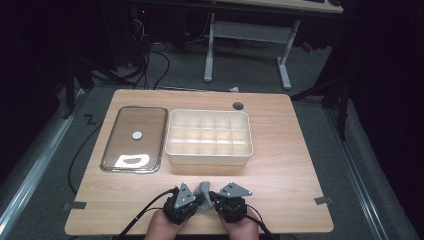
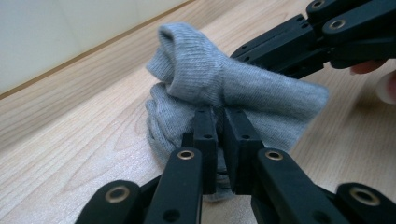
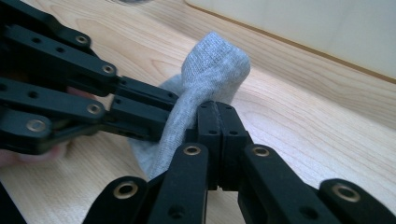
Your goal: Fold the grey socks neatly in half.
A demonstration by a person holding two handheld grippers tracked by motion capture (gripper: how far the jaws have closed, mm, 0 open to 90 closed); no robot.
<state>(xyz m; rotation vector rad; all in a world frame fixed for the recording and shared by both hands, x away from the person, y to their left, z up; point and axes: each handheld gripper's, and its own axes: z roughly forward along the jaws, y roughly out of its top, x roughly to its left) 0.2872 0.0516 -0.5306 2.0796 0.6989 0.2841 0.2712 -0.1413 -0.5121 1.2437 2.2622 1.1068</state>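
Left tongs were clamped on a bunched grey sock, jaws drawn close with a thin fold of knit between them, as the left gripper view showed. Right tongs were pinched fully together on another fold of the same sock. The sock sat at the near edge of the tabletop, between the two tongs, well short of the divided box.

Left of the work: a clear lid with a small round knob lay flat on the tabletop, just beside the cream divided box, whose compartments looked empty from above.

Risks, judged from this state:
- Both grips caught only thin folds. If the tongs pulled apart, the knit would likely stretch and one fold could slide out, undoing the bundle.
- Left jaws did not look fully closed; that side seemed the likelier one to lose hold on a lift.
- The two sets of tongs stood nearly touching; a twist of either hand could knock linkage against linkage.
- Sock lay close to the near edge; a dropped bundle might roll off towards the person.
- Bundle looked bulky against a single compartment; it could snag on a divider or spring open there.
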